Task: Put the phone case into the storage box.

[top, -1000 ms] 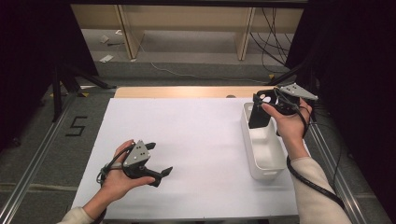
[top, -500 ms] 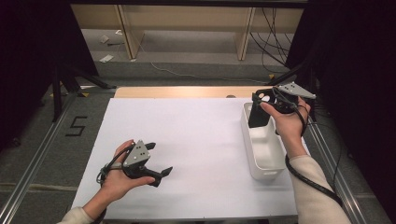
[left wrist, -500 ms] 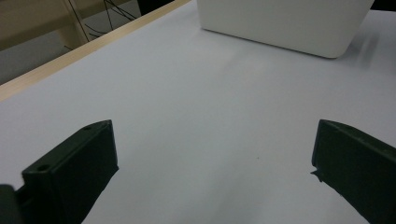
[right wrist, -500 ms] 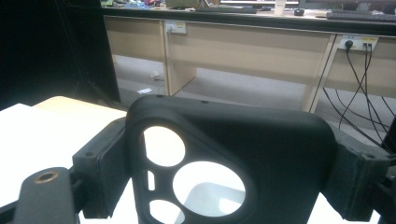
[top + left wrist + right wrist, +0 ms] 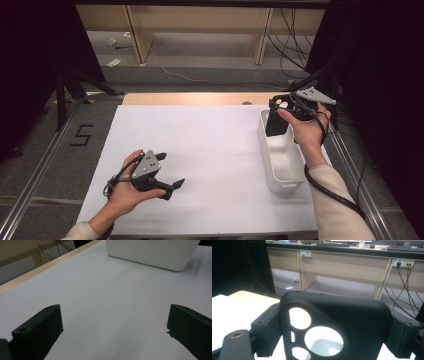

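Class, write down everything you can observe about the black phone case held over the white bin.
The black phone case looks like matte, soft rubbery plastic with rounded corners. Its cut-outs show: two round camera holes, a narrow slot and a smaller opening. It hangs roughly upright, clamped by its side edges between the jaws of the right tongs, just above the far end of the white bin. Nothing but the jaws appears to touch it.

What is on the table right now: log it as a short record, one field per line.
held item: black phone case with camera cutouts
holder: right tongs, shut on the case's sides
position: case above the far end of the white bin
bin contents: none to be seen
left tongs: open, nothing between the jaws, low over the white table cover
bin location: right side of the table
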